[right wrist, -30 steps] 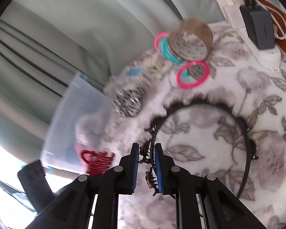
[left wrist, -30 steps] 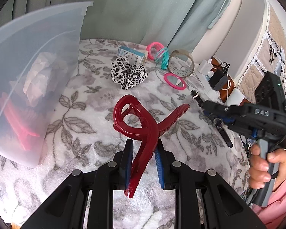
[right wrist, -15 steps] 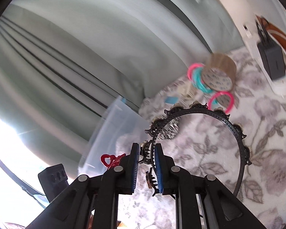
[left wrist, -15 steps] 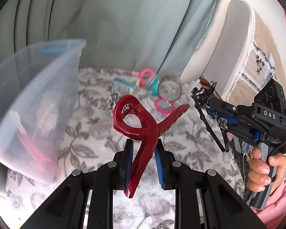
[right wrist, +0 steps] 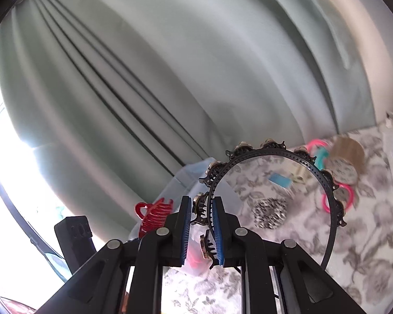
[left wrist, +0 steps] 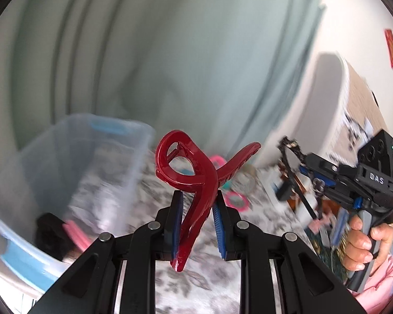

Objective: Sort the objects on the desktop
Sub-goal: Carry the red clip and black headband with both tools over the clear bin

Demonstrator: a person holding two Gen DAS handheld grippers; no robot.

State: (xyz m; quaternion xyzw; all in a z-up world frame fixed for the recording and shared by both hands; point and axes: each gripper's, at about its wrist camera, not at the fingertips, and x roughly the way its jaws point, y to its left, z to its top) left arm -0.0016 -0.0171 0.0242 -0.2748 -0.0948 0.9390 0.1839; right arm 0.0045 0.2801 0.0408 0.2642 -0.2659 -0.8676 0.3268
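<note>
The left tool point(left wrist: 196, 209) pinches a red hair claw point(left wrist: 196, 178), held above a clear bin point(left wrist: 65, 172). The right tool point(right wrist: 202, 225) pinches a black headband point(right wrist: 275, 157) that arcs up to its right.

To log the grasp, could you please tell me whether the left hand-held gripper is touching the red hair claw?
Touching. The left wrist view shows the left hand-held gripper clamping the red hair claw between both blue pads, lifted off the blanket.

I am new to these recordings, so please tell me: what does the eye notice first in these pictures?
First comes the glossy dark red hair claw, clamped in the left hand-held gripper and held above the floral cloth. Next, the black studded headband, pinched at one end by the right hand-held gripper, arcs up in the air. The clear plastic bin stands at the left.
</note>
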